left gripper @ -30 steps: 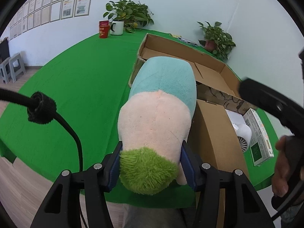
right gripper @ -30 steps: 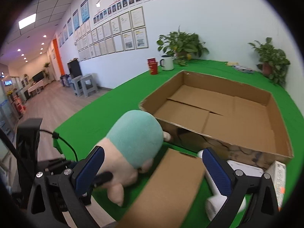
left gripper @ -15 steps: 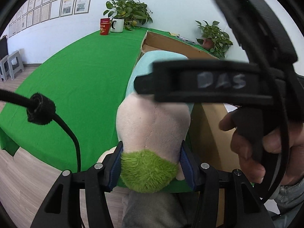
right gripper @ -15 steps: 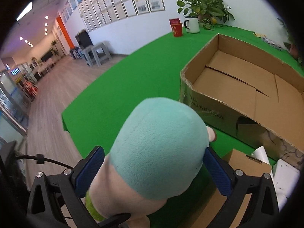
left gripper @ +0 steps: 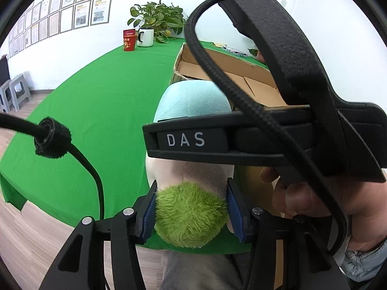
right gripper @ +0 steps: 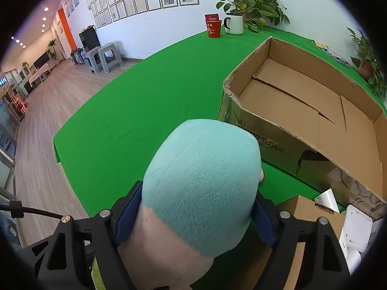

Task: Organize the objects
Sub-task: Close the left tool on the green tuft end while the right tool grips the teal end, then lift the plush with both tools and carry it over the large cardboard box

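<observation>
Left wrist view: left gripper (left gripper: 191,210) at bottom centre of frame, blue pads pinching the fuzzy green end of a plush toy (left gripper: 191,215); toy's peach middle and teal top run up toward centre of frame, held above the near edge of a green table (left gripper: 96,111); a black bar marked "DAS", part of the right gripper, crosses the toy at mid-frame w/ a braided cable looping over it; person's hand (left gripper: 321,193) grips that tool at lower right; open cardboard box (left gripper: 217,60) sits behind the toy, upper centre; red cup (left gripper: 129,40) and white mug (left gripper: 146,37) stand side by side at top centre, leafy plant (left gripper: 157,19) just behind them; framed papers on the wall, upper left.

Right wrist view: right gripper (right gripper: 191,217) at bottom centre, blue pads pressed against both sides of the toy (right gripper: 200,183) near where teal meets peach; teal dome fills centre of frame; box (right gripper: 309,111) open at right, nothing visible inside; a smaller cardboard piece (right gripper: 302,207) and white items (right gripper: 355,227) at lower right, too cropped to identify; grey stools (right gripper: 104,56) on wood floor, upper left.
</observation>
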`<state>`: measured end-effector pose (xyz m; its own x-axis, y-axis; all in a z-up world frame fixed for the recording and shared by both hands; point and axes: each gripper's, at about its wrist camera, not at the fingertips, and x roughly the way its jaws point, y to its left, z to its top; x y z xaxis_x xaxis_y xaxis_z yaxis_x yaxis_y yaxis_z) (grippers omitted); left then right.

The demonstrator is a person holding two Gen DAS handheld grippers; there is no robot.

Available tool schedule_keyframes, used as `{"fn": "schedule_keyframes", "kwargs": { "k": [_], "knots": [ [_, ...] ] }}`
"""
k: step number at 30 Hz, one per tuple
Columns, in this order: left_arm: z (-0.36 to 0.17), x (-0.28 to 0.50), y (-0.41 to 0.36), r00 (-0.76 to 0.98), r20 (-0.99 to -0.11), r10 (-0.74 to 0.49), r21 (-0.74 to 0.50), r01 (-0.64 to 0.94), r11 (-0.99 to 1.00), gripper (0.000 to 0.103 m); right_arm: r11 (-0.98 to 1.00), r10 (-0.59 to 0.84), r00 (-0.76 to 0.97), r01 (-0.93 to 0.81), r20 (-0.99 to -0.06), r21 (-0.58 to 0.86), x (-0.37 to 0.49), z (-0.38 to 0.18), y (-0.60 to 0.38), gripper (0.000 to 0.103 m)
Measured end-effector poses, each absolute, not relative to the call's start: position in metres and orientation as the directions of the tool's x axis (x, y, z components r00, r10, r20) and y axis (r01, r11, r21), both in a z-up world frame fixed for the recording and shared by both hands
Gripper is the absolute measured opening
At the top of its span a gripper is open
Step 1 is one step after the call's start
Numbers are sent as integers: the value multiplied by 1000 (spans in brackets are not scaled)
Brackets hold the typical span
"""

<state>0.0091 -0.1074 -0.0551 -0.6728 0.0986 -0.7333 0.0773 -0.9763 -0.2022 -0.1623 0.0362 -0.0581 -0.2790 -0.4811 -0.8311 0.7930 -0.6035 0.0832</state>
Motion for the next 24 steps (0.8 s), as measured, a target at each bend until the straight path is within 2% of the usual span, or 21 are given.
{"fn": "schedule_keyframes", "kwargs": {
  "k": [8,24],
  "knots": [
    [-47,13,-90,-695,-718,32,-125,84,-989,46,-599,-526,-301,795,-795,96,-174,-47,27,67],
    [18,-13,-48,-858,-514,12,-43,12,-999,46,-632,-641,-507,775,-577,22,-201,43,46,67]
  ]
}}
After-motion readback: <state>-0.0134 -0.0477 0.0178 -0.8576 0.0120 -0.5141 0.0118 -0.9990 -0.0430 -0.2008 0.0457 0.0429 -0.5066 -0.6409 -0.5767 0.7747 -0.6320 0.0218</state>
